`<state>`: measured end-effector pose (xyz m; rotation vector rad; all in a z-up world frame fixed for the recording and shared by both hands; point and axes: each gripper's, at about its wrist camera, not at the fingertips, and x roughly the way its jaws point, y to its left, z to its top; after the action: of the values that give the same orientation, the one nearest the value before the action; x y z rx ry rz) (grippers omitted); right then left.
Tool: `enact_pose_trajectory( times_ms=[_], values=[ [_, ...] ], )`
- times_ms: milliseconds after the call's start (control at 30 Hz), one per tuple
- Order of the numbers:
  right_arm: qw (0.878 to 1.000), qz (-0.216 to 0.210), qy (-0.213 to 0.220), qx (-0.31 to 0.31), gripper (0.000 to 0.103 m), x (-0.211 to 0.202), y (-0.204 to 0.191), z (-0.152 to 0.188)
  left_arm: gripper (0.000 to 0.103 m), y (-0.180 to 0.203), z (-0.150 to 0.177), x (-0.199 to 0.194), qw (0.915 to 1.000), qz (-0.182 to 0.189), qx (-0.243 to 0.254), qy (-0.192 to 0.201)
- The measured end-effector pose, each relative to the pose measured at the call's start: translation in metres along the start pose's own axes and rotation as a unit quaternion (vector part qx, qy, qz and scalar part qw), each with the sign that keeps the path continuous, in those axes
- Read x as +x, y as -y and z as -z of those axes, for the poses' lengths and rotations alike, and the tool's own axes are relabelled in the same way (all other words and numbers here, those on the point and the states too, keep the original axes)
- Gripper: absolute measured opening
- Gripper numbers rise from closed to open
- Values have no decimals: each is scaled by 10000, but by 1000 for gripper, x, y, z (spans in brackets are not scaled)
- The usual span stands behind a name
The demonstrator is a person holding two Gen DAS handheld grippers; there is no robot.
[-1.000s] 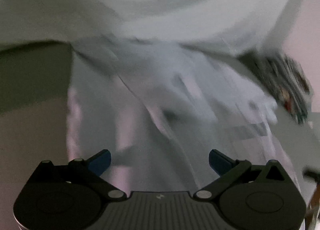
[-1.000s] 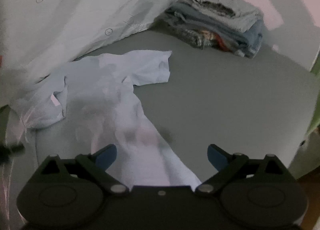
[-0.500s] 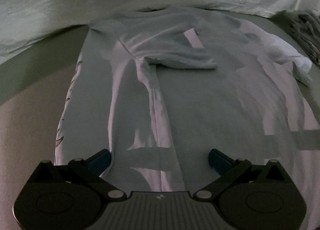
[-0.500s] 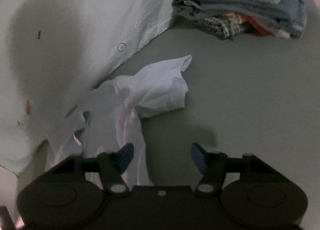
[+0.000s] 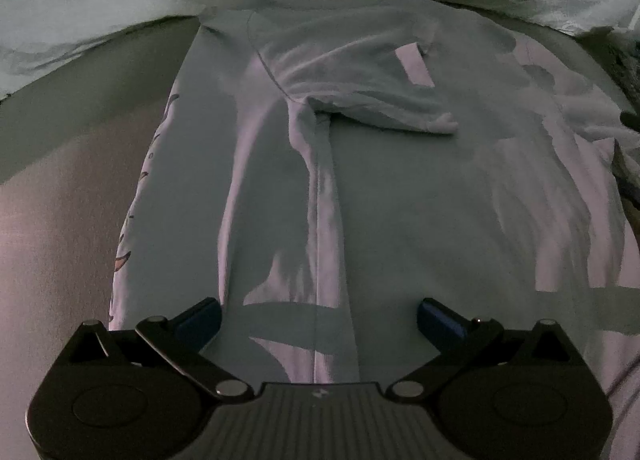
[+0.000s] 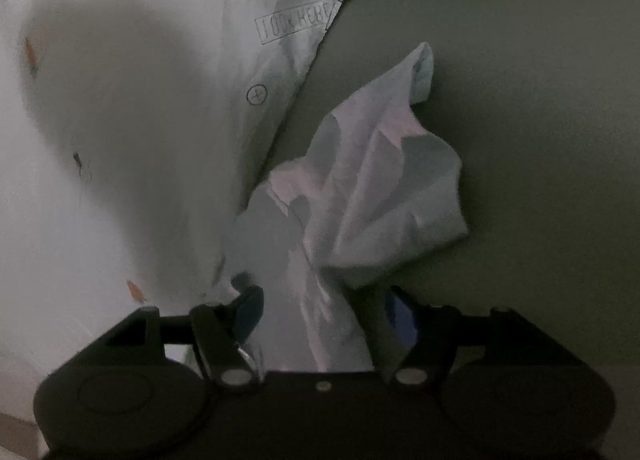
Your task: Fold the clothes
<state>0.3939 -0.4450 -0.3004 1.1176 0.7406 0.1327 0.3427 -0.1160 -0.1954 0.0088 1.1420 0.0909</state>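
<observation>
My right gripper (image 6: 320,308) nearer crumpled sleeve (image 6: 384,196), jaws opening astride it; left gripper (image 5: 318,316) released over shirt (image 5: 400,200) hem

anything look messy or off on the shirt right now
Yes: the far sleeve is bunched into a crumpled wad instead of lying flat, just ahead of the right tongs, whose jaws are opening around it. The near sleeve is already folded across the shirt.

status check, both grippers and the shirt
Left gripper open above the t-shirt, empty. Right gripper opening, crumpled sleeve between its fingers, not pinched. Printed sheet alongside, nothing blocking.
</observation>
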Motion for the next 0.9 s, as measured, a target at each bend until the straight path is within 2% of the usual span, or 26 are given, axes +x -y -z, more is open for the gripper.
enact_pose_trajectory(
  times_ms=[100,167,267,400,467,533,567,633,733,833,867,900],
  values=[
    [9996,-25,112,266,69,6,1,-13,103,1,-2,0,9999,-38,-95,-48],
    [9991,119,277,306,69,4,-1,-21,103,2,-2,0,9999,-59,-142,-44],
    [9975,434,557,-24,69,-2,-9,-30,103,2,-2,0,9998,-79,-184,-36],
    [9975,422,539,-176,69,1,-13,-35,103,3,-3,1,9996,-113,-263,-32],
    [9961,561,559,-398,67,1,-20,-35,103,4,-3,1,9995,-131,-294,-35],
    [9877,978,752,-958,67,2,-35,-31,103,4,-4,1,9994,-140,-303,-44],
    [9804,1203,885,-1282,71,3,-44,-29,103,5,-4,1,9994,-142,-304,-47],
    [9579,1659,1197,-2015,75,1,-61,-23,103,5,-4,0,9994,-139,-300,-57],
    [9324,1961,1385,-2701,80,5,-70,-22,103,4,-5,1,9995,-123,-286,-62],
    [9225,2285,1104,-2909,80,21,-62,-28,103,3,-5,3,9996,-110,-265,-22],
    [9273,2258,945,-2833,83,26,-57,-31,103,3,-5,3,9996,-110,-263,-9],
    [9289,2160,979,-2845,84,27,-55,-30,103,3,-4,2,9996,-110,-262,-1]
  ],
)
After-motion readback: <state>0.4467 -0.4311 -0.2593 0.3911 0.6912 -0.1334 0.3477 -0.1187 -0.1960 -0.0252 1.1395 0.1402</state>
